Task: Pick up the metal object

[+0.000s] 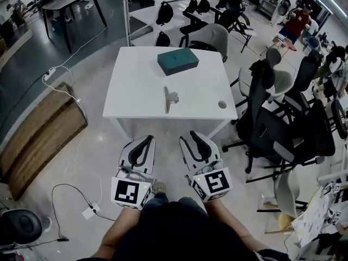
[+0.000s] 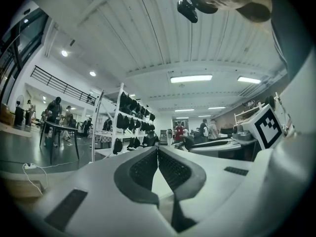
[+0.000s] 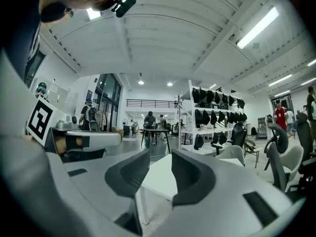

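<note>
A white tabletop [image 1: 136, 91] carries a teal box [image 1: 178, 61] near its far edge. Black office chairs [image 1: 272, 126] crowd its right side; a wooden platform [image 1: 41, 140] lies at left, a rack of black bags [image 1: 164, 12] beyond.

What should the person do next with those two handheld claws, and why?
Probably reach the right gripper forward to the metal object: that gripper's jaws stand apart and empty, it hangs short of the table, and the object lies untouched on the tabletop.
</note>
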`<state>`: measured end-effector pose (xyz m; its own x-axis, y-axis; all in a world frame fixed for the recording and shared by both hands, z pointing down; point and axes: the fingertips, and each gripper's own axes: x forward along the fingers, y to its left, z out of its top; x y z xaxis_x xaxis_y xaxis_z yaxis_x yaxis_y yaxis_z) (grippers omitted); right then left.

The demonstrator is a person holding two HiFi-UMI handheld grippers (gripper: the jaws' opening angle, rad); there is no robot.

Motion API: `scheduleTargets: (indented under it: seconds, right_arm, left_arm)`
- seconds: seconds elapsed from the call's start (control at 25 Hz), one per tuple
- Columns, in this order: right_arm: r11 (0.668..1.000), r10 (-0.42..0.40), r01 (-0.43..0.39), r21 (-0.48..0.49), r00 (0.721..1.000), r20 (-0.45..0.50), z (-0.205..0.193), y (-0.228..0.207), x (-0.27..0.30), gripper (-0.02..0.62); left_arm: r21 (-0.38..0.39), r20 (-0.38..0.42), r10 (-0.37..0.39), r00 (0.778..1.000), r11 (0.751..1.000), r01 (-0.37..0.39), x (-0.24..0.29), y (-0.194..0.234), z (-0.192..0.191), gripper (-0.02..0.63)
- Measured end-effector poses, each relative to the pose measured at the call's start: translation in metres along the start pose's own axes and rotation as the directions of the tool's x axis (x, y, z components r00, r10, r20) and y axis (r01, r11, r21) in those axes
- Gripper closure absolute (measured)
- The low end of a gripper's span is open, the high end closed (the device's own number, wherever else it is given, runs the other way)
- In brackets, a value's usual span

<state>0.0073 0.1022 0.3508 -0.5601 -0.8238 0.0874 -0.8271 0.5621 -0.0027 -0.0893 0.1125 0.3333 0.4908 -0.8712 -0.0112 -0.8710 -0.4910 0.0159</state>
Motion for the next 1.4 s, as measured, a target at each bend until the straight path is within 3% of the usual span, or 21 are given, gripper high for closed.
scheduleTargets:
  seconds: [0.28, 0.6, 1.0, 1.4]
  right_arm:
    - [0.999, -0.036, 0.037, 0.03, 0.998, -0.051, -0.019, -0.014, 0.028, 0.462]
    - [0.999, -0.022, 0.025, 0.047, 0.998, -0.058, -0.036, -0.046, 0.077, 0.462]
    - [0.997, -0.006, 0.014, 0.074, 0.994, -0.107, -0.059, -0.123, 0.177, 0.462]
    - [0.993, 0.098, -0.079, 0.093, 0.971, -0.218, -0.099, -0.185, 0.266, 0.462]
  left_arm:
    - [-0.034, -0.026, -0.035, 0.999, 0.999, 0.034, 0.026, 0.023, -0.019, 0.581]
    - [-0.032, -0.034, -0.026, 0.999, 0.999, 0.025, 0.068, 0.045, -0.032, 0.581]
    - [-0.017, -0.081, -0.014, 0.997, 1.0, 0.012, 0.174, 0.09, -0.054, 0.581]
    - [-0.047, -0.142, 0.02, 0.99, 0.999, -0.027, 0.279, 0.13, -0.085, 0.581]
